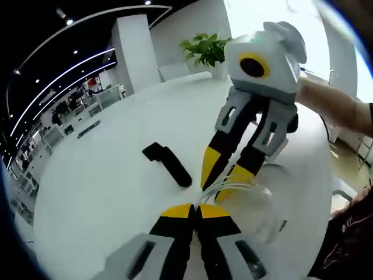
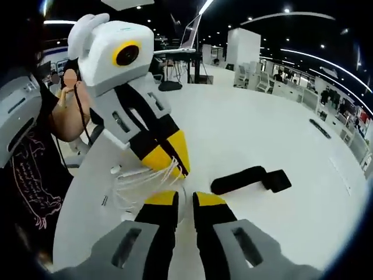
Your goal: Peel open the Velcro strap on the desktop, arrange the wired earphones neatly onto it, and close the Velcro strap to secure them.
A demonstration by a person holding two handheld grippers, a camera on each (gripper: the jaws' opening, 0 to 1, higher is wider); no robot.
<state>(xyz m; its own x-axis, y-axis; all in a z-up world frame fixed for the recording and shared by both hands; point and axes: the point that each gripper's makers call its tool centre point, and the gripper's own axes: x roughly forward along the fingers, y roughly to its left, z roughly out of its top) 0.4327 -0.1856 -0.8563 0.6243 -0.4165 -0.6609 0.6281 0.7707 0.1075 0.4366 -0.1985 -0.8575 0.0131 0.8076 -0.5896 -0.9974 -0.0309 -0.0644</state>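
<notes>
The white wired earphones (image 1: 245, 189) lie as loose cable loops on the white desktop (image 1: 105, 192). My left gripper (image 1: 196, 209) is shut on the cable where the loops meet. In the right gripper view it (image 2: 176, 165) comes in from the left with strands fanning out from its yellow tips. My right gripper (image 2: 186, 198) stands just behind it, jaws a narrow gap apart, pinching strands of the same earphones (image 2: 137, 181). In the left gripper view the right gripper (image 1: 220, 184) reaches down from the upper right. The black Velcro strap (image 1: 167, 164) (image 2: 250, 179) lies flat beside both grippers, untouched.
A potted green plant (image 1: 205, 48) stands at the desk's far edge. A person's forearm (image 1: 335, 105) holds the right gripper, and a person in a black shirt (image 2: 26, 169) stands at the desk's near edge. Open white tabletop (image 2: 280, 128) stretches beyond the strap.
</notes>
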